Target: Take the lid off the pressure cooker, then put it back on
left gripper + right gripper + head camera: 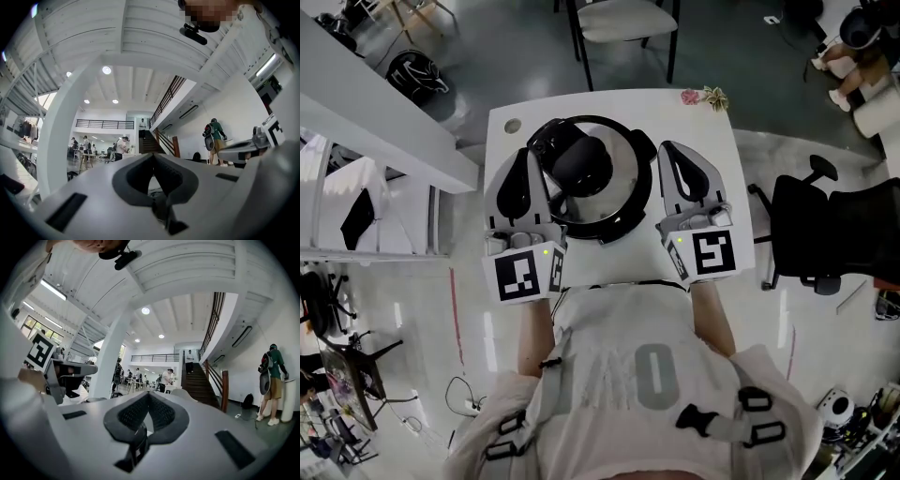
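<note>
The pressure cooker [598, 183] stands in the middle of a small white table [712, 122], its steel lid on it with a black handle [579, 159] across the top. In the head view my left gripper [526, 156] lies level beside the cooker's left side, jaws closed together and empty. My right gripper [667, 148] lies level by the cooker's right side, also shut on nothing. The left gripper view shows its jaws [153, 157] meeting with only the room beyond; the right gripper view shows the same [149, 394]. The cooker is in neither gripper view.
A small pink and yellow ornament [705, 96] sits at the table's far right corner, and a round hole [513, 126] at its far left. A black office chair [825, 225] stands to the right, another chair [623, 23] behind the table, a white ledge [375, 122] to the left.
</note>
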{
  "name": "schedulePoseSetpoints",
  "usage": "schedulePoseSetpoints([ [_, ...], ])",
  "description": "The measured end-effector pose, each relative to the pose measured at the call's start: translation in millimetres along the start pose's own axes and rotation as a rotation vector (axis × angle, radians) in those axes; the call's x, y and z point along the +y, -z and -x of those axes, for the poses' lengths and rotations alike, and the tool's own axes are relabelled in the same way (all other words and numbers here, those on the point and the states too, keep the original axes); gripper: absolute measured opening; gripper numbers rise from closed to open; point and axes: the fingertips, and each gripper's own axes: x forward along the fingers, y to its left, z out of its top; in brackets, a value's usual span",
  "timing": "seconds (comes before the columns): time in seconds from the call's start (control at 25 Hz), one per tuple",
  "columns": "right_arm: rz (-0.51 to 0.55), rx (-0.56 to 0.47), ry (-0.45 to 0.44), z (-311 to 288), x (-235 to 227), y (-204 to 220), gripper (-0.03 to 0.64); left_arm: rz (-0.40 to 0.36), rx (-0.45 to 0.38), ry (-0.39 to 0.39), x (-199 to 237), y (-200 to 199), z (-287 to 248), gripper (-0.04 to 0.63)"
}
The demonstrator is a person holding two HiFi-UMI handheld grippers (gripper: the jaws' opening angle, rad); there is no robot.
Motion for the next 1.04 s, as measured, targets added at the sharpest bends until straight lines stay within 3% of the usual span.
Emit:
schedulePoseSetpoints([
  [1.04, 0.001, -0.005, -0.053, -18, 0, -1, 0.009, -0.010, 0.008, -0.026, 1, 3, -8, 0.017],
])
